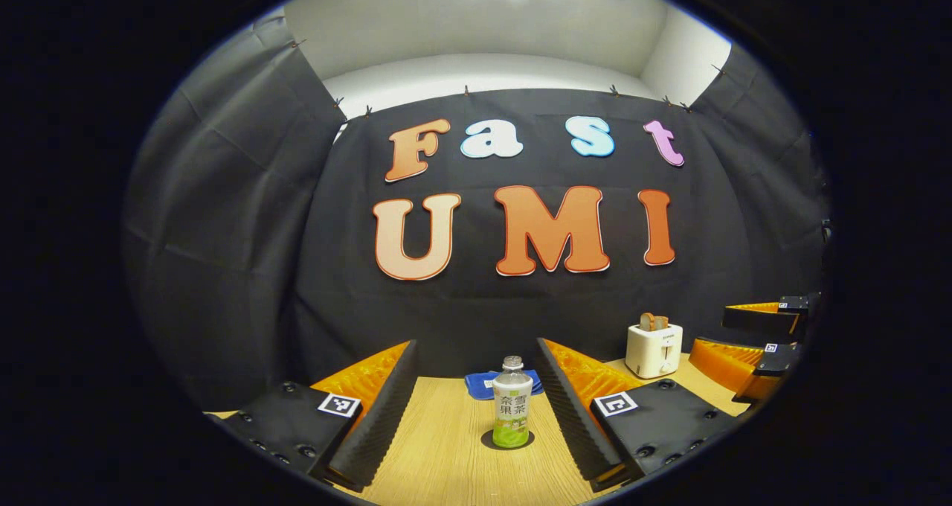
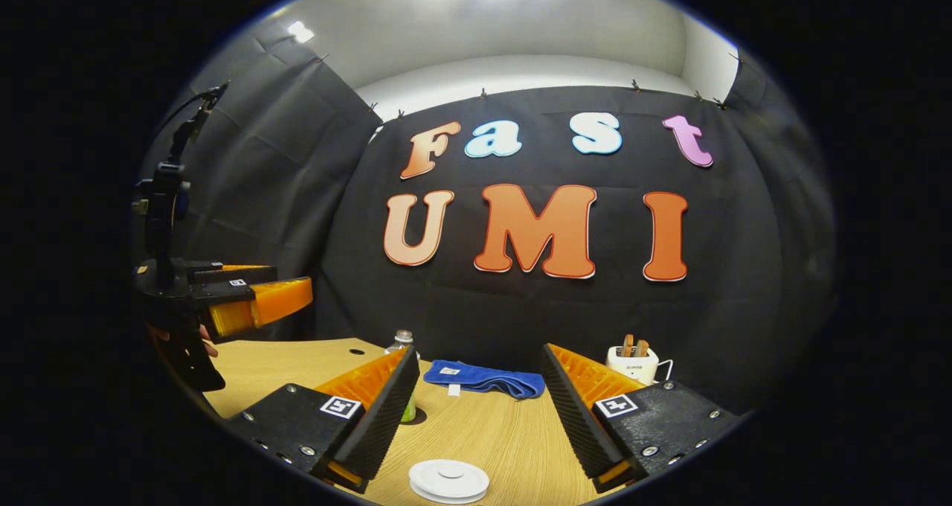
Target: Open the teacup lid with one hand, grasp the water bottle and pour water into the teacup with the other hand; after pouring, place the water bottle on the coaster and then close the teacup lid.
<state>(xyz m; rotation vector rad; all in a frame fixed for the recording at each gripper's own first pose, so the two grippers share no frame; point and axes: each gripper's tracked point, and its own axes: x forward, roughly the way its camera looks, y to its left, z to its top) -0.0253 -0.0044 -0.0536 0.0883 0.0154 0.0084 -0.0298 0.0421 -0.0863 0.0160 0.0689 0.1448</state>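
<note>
Looking along the left hand-held gripper [image 1: 476, 409], I see its two fingers spread wide with nothing between them. The water bottle [image 1: 512, 402] stands dead ahead, centred in the gap and beyond the fingertips, with its long axis upright. It rests on a dark round disc, which I judge to be the coaster [image 1: 492, 440], on the wood-grain bench [image 1: 439, 454]. The bottle is clear plastic, cylindrical, with a printed label and a pale cap. A folded blue cloth [image 1: 480, 383] lies behind it. A white toaster [image 1: 654, 348] stands ahead and to the right, and the right hand-held gripper [image 1: 758, 342] sits farther right still.

Turning to the right gripper view, I see the right hand-held gripper [image 2: 476, 417] also spread wide and holding nothing. A white, round, flat lid [image 2: 448, 480] lies just below and slightly inboard of the fingertips; I take it for the teacup lid seated on the cup, though the cup body is hidden. The bottle is ahead-left, partly behind the left finger. The left hand-held gripper hangs well off to the left.

Judgement: the left hand-held gripper is nearer the bottle, the right nearer the lid. Bottle on coaster with lid down fits either end of the task.
</note>
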